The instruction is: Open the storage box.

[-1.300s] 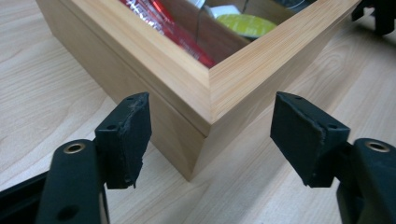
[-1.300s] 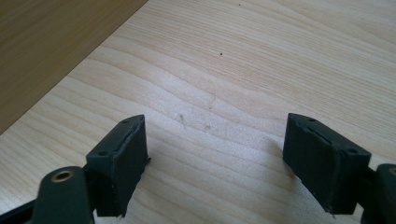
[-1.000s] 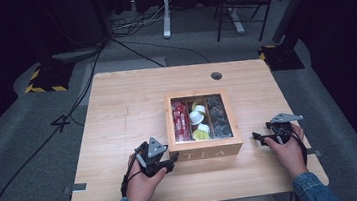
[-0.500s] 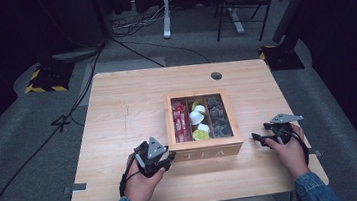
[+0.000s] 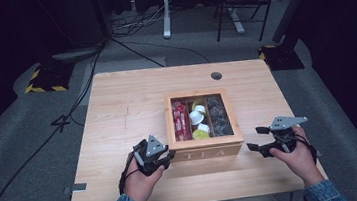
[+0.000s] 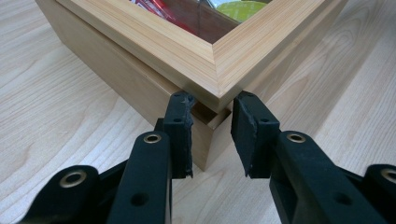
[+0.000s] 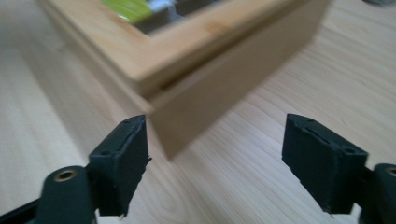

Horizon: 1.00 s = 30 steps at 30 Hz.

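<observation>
A wooden tea box (image 5: 207, 150) marked TEA stands mid-table with its glass-topped lid down; inside lie red packets (image 5: 180, 120), white pods (image 5: 198, 113), a lime-green pod (image 5: 200, 134) and dark packets (image 5: 218, 116). My left gripper (image 5: 169, 155) is at the box's front left corner. In the left gripper view its jaws (image 6: 212, 135) have just been closing and now clamp that corner of the box (image 6: 154, 42) just under the lid. My right gripper (image 5: 255, 139) hovers off the front right corner. Its jaws (image 7: 217, 158) have just been opening and stand wide, with the box corner (image 7: 196, 46) ahead and untouched.
The wooden table (image 5: 127, 111) has a round cable hole (image 5: 216, 75) at the back. Its front edge runs just under both hands. Around it lie grey floor, black cables (image 5: 81, 100) at the left and metal stand legs (image 5: 228, 20) behind.
The right gripper has lifted a little beside the box's front right corner. The left hand has kept still at the front left corner.
</observation>
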Tool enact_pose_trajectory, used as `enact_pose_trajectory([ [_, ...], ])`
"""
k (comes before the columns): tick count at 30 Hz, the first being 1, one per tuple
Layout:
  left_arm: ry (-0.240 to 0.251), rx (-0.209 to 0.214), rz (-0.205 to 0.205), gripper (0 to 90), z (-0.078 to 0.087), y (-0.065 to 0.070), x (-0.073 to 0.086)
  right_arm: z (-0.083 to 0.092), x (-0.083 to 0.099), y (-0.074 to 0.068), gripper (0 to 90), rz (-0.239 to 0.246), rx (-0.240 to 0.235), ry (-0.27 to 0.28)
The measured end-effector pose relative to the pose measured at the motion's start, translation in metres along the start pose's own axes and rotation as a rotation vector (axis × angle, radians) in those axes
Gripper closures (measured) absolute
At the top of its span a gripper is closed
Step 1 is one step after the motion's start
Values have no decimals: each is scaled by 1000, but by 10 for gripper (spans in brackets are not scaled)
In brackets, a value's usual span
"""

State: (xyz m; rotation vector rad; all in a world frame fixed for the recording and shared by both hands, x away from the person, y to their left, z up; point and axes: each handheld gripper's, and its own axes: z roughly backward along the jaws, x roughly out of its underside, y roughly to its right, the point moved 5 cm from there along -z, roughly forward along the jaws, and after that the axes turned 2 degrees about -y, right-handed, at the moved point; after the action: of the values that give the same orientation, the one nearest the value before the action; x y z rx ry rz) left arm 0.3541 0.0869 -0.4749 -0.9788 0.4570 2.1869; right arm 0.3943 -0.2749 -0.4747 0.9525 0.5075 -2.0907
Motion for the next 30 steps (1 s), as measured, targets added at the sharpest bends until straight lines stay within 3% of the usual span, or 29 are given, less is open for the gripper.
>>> enact_pose_trajectory([
  [2, 3, -1, 0, 682, 0, 0, 0, -5, -9, -14, 306, 49, -17, 15],
  [5, 3, -1, 0, 682, 0, 0, 0, -9, -13, -20, 433, 56, -28, 28],
  [12, 3, 0, 1, 682, 0, 0, 0, -17, -17, -28, 528, 102, -7, 24],
  [20, 15, -7, -3, 683, 0, 0, -2, -16, -19, -29, 546, 86, 1, 37],
  [26, 34, -35, -21, 682, 4, 0, -7, -15, -22, -26, 417, 90, 41, 72],
  [30, 58, -40, -20, 682, 7, -1, -11, -12, -26, -25, 384, 91, 58, 102],
])
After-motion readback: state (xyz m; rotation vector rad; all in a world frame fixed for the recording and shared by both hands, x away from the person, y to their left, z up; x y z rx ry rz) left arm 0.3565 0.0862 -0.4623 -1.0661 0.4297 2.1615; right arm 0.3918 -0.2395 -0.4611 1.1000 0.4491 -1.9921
